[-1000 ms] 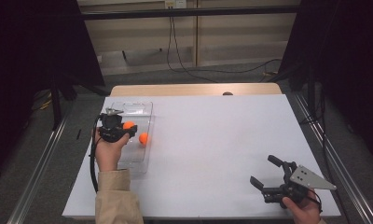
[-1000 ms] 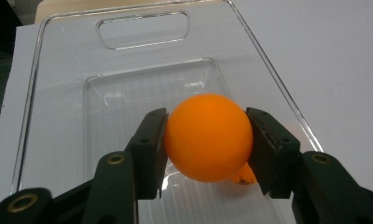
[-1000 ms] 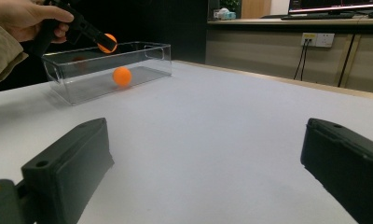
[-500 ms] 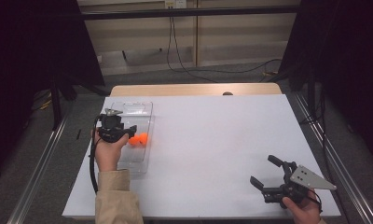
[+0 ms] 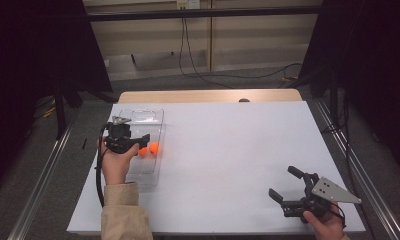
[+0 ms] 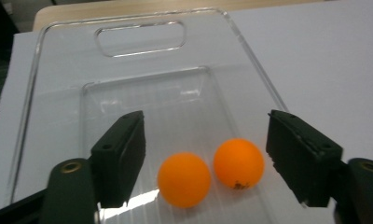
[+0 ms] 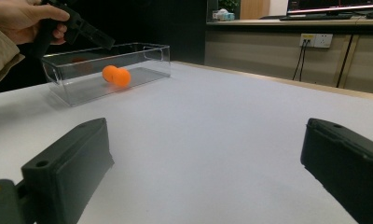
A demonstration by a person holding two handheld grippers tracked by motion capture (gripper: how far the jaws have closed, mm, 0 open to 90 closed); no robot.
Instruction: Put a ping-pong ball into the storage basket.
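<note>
Two orange balls [image 6: 183, 179] [image 6: 238, 163] lie side by side on the floor of a clear plastic box [image 6: 138, 42]. My left gripper [image 6: 208, 144] hovers over them. Its jaws have just been opening and stand apart, touching neither ball. From the high view the left gripper [image 5: 140, 141] hangs over the box [image 5: 148, 117] at the table's left, with the balls [image 5: 149, 148] just beyond its tips. My right gripper [image 5: 283, 182] rests open near the front right corner. In the right gripper view its jaws [image 7: 205, 154] frame bare table, with the box [image 7: 147, 56] and balls [image 7: 116, 75] far off.
The white table [image 5: 228, 145] stretches between the two hands. A wooden strip [image 5: 208, 96] runs along its far edge. Metal rails [image 5: 43, 175] flank both sides, and cables [image 5: 198, 60] lie on the floor behind.
The left gripper held one orange ball over the box a second ago. It has let go, and that ball now lies beside the other on the box floor. The right gripper has not moved.
</note>
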